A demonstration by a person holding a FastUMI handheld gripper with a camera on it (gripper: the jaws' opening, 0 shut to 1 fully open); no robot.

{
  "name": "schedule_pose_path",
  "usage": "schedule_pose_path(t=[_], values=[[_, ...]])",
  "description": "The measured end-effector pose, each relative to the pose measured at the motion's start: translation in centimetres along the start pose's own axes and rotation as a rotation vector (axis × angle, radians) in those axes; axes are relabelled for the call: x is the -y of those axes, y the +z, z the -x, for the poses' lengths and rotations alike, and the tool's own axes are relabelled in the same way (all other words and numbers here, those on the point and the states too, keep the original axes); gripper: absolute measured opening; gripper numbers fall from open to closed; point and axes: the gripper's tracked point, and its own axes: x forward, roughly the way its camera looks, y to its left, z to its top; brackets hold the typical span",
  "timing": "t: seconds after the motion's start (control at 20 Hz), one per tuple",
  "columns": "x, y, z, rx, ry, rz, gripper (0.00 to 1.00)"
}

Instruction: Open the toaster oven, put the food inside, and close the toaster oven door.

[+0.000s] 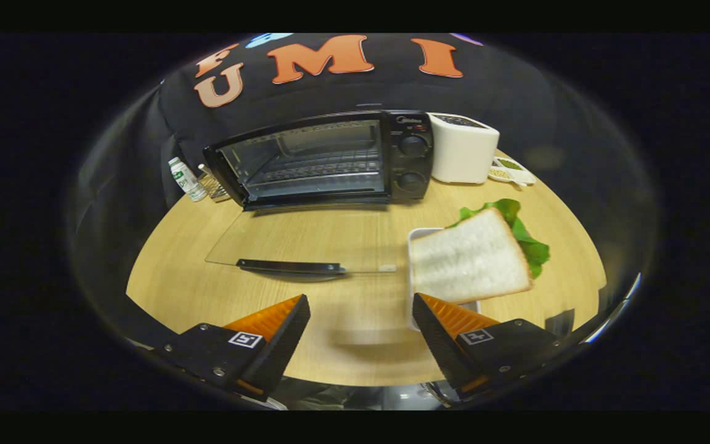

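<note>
Wooden table (pixel 176 290) under the gripper (pixel 361 311), fingers spread apart, nothing between them. Toaster oven (pixel 324 157) well beyond the fingers, glass door (pixel 306 240) folded down flat onto the table, handle nearest. Bread slice (pixel 469 259) over lettuce (pixel 527 240), on a white plate (pixel 415 237), just ahead of the right finger.

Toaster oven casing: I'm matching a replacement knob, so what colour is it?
Black, seen best in the gripper view: the black box-shaped toaster oven beyond the open jaws.
</note>
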Motion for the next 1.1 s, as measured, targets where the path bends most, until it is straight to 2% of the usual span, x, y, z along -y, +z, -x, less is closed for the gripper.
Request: schedule_pose_path(t=[0.3,0.6,0.7,0.85,1.1], values=[[8.8,-0.5,3.6,-0.110,-0.045,-0.042,0.99],[14.2,2.5,4.1,-0.167,-0.039,-0.114,0.99],[15.4,4.3,3.3,-0.175,-0.039,-0.104,0.99],[15.0,6.1,1.8,-0.211,0.028,-0.131,0.99],[14.3,6.6,-0.9,-0.280,0.092,-0.110,0.99]])
